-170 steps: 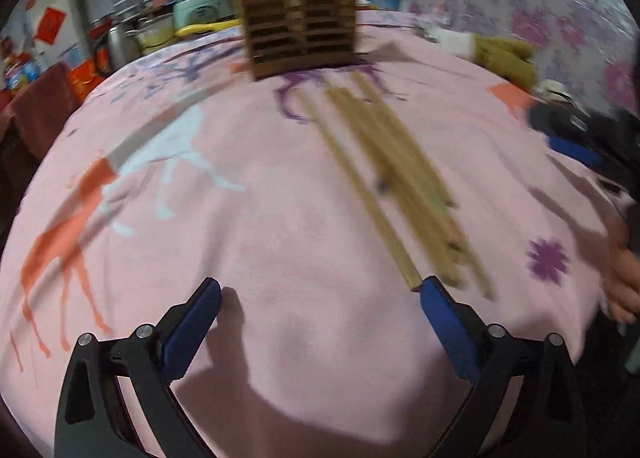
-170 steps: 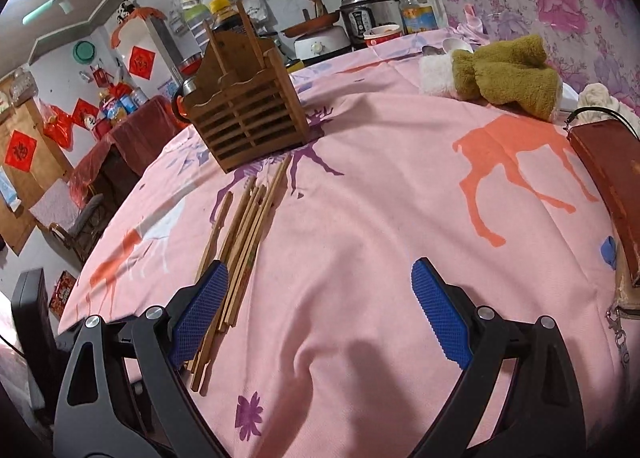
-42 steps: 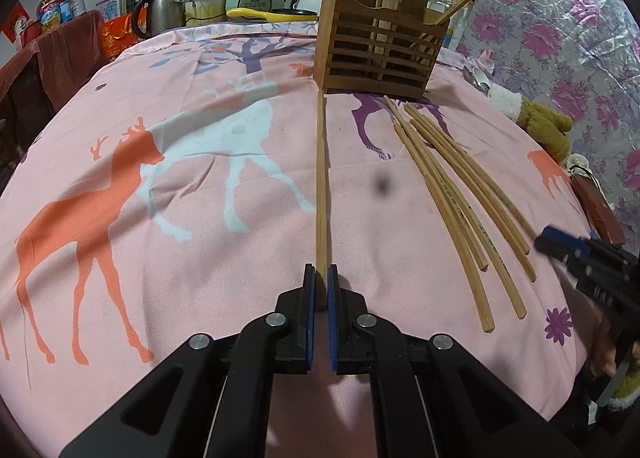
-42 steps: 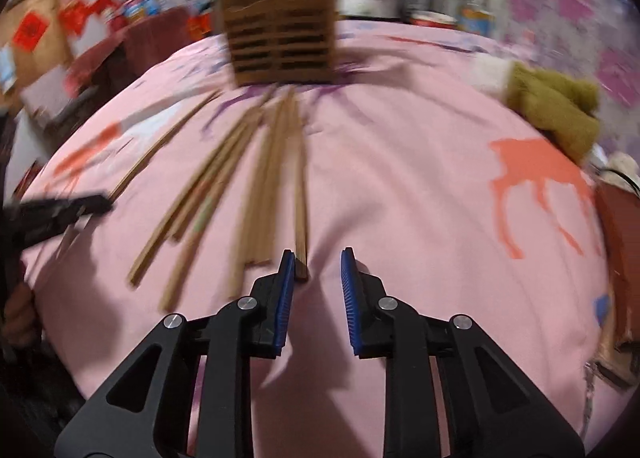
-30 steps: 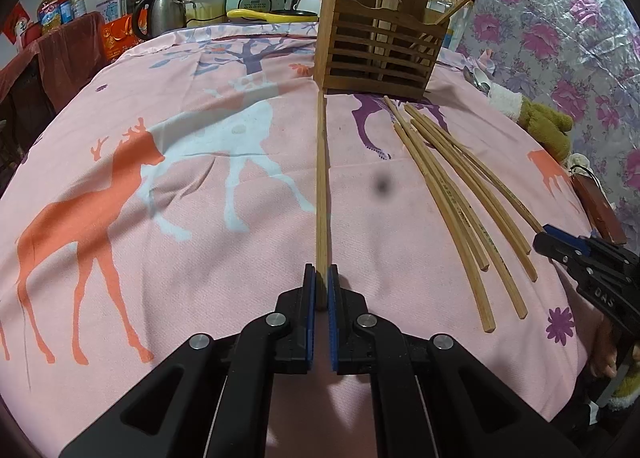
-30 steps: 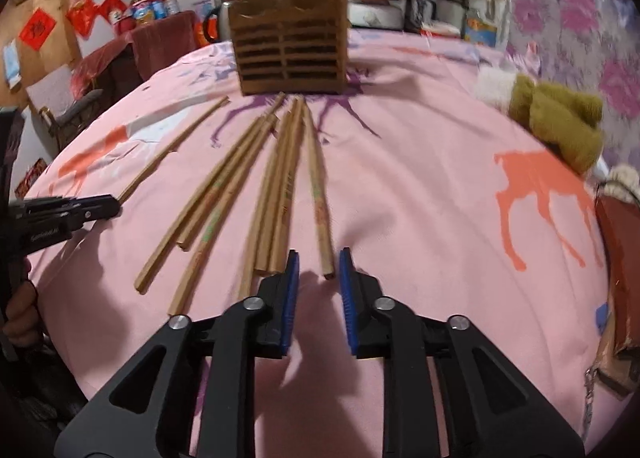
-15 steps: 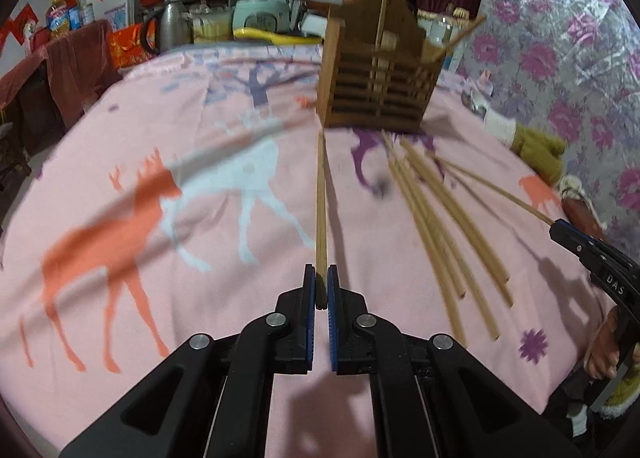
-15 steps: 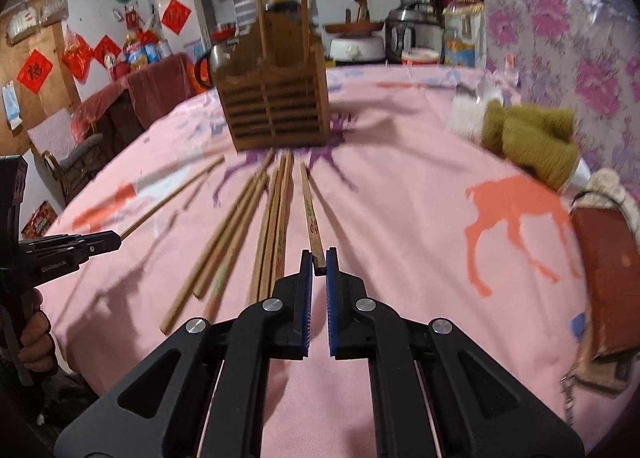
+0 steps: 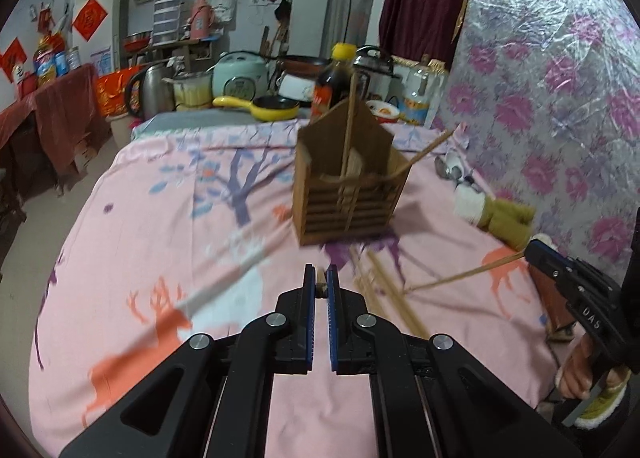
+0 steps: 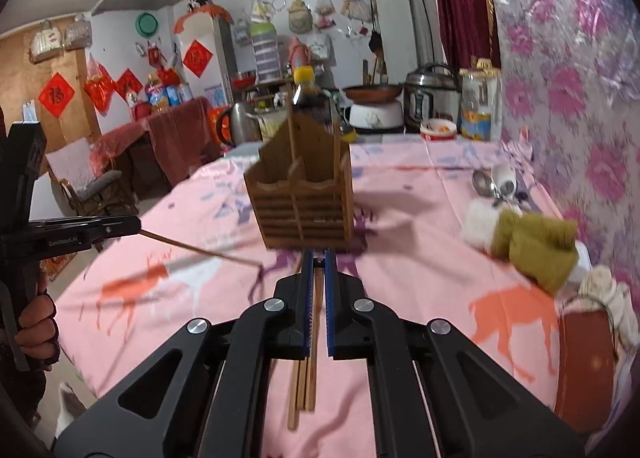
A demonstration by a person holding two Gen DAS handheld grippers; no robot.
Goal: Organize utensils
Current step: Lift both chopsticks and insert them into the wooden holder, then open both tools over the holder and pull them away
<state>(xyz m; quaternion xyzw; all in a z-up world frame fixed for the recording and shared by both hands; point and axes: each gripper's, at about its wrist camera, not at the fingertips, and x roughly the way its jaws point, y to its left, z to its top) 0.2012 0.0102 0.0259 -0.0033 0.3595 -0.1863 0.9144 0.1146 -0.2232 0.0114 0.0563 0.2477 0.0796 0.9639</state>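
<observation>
A slatted wooden utensil holder stands on the pink deer-print cloth with a few chopsticks upright in it. My left gripper is shut on the near end of one chopstick, lifted off the cloth; in the right wrist view this gripper enters from the left. My right gripper is shut on another chopstick, also raised, and shows at the right edge of the left wrist view. Several loose chopsticks lie on the cloth before the holder.
An olive and white soft toy and spoons lie at the right of the table, a brown pouch at its near right edge. A dark sauce bottle, a yellow pan and cookers crowd the far edge.
Both grippers have risen off the cloth, each carrying a chopstick. The right gripper's jaws closed onto its chopstick during the last second. The views now look more level toward the holder.
</observation>
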